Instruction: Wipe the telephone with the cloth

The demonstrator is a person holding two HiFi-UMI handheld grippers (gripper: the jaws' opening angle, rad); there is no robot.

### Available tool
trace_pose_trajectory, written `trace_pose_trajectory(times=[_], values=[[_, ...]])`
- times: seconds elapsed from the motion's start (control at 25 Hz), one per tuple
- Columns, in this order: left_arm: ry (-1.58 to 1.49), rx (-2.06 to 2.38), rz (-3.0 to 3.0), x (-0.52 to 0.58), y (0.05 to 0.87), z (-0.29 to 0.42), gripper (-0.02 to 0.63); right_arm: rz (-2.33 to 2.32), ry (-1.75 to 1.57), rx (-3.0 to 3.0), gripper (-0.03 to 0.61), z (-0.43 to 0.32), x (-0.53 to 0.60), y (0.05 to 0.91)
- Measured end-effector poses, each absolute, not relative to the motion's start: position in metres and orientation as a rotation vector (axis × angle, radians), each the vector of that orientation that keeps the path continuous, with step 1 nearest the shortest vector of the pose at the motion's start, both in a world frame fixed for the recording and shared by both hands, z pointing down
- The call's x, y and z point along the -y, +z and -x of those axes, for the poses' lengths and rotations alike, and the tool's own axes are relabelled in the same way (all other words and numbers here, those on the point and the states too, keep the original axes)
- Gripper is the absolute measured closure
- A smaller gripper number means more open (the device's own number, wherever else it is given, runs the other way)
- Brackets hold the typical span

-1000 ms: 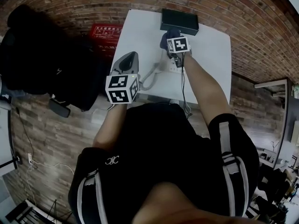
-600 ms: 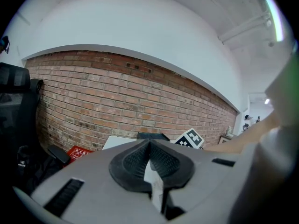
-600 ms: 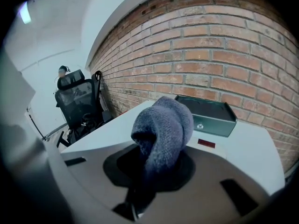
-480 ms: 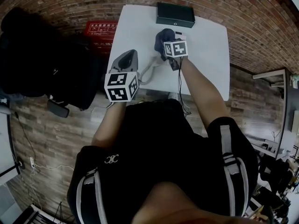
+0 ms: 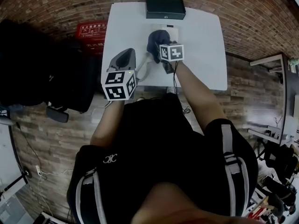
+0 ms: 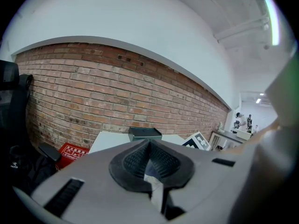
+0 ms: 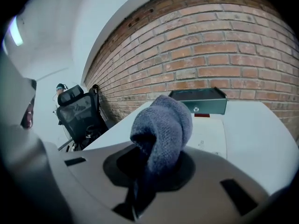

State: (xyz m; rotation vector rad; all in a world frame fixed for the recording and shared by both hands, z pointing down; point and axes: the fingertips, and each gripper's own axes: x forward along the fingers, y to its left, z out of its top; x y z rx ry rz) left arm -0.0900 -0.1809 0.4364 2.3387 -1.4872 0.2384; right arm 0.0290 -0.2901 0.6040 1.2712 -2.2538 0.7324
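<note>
My right gripper (image 7: 148, 162) is clamped on the cloth (image 7: 161, 129), which bulges out of the jaws in a grey-blue wad and hangs over the white telephone (image 7: 212, 136). The phone lies mid-table, with the black box (image 5: 165, 7) at 12 o'clock from it on the far edge of the table (image 5: 205, 55). Over the last second the cloth has pulled away from that box and come back toward me, roughly toward 6 o'clock. The head camera shifted as well, so I only trust the widening gap between cloth and box. I read that as one wiping pass dragged down the length of the phone, so the job is under way and not finished. I cannot tell how much of the phone's surface has been covered, nor whether the wad is pressing on the casing or just clear of it. My left gripper (image 6: 149, 153) has stayed at about 8 o'clock from the phone, near the table's left edge, jaws closed with nothing between them. It takes no part yet, and the cord (image 5: 144, 71) lies between it and the phone. For the next pass I would send the cloth back toward 12 o'clock.
</note>
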Motion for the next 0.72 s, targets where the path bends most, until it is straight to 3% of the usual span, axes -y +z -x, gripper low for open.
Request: trace_pose_trajectory(times=[0.2, 0.72], values=[[0.245, 1.474, -2.338, 0.185, 0.439, 0.086, 0.612, -1.253, 0.603, 2.260, 0.543, -0.025, 0.277, 0.611], [0.249, 1.467, -2.331, 0.186, 0.442, 0.088, 0.612, -1.376, 0.888, 2.319, 0.542, -0.036, 0.263, 0.616]])
